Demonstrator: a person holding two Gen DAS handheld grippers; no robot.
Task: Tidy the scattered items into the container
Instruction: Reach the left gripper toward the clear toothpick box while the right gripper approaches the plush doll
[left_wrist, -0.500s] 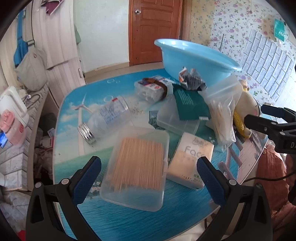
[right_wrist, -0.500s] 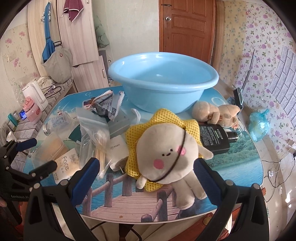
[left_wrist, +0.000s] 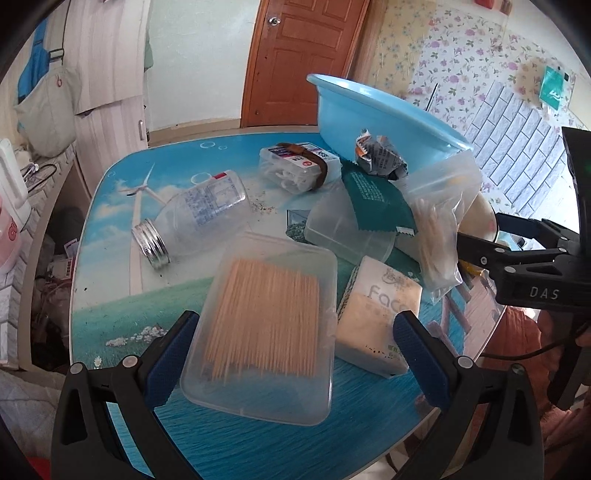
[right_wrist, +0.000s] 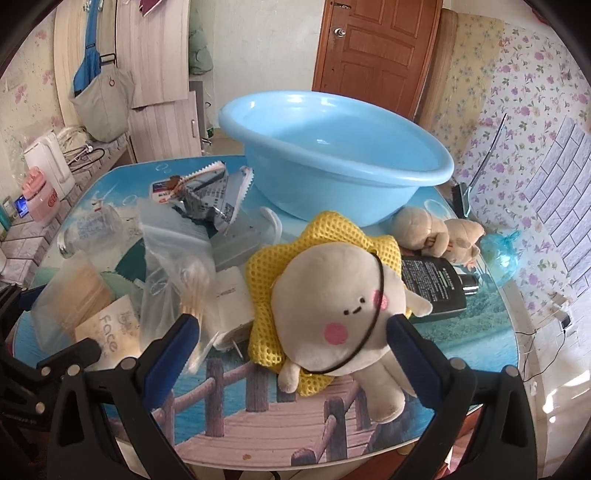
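A light blue basin (left_wrist: 373, 122) (right_wrist: 332, 158) stands at the back of the table. My left gripper (left_wrist: 295, 354) is open, low over a clear box of toothpicks (left_wrist: 266, 321); the box lies between the blue fingers with a gap on the right side. My right gripper (right_wrist: 291, 347) is open around a cream plush doll with a yellow mesh collar (right_wrist: 332, 314), its fingers on either side of the doll without squeezing it. In the left wrist view the right gripper (left_wrist: 517, 258) shows at the right edge.
A clear bottle with a metal cap (left_wrist: 199, 218), a swab box with a brown band (left_wrist: 295, 166), a crumpled wrapper (left_wrist: 380, 155), a bag of cotton swabs (left_wrist: 439, 221) and a tissue pack (left_wrist: 376, 314) crowd the table. A black bottle (right_wrist: 436, 284) and small plush animals (right_wrist: 436, 232) lie right of the doll.
Both grippers have come a little closer to the table. The toothpick box and the plush doll look larger and sit further in between the fingers.
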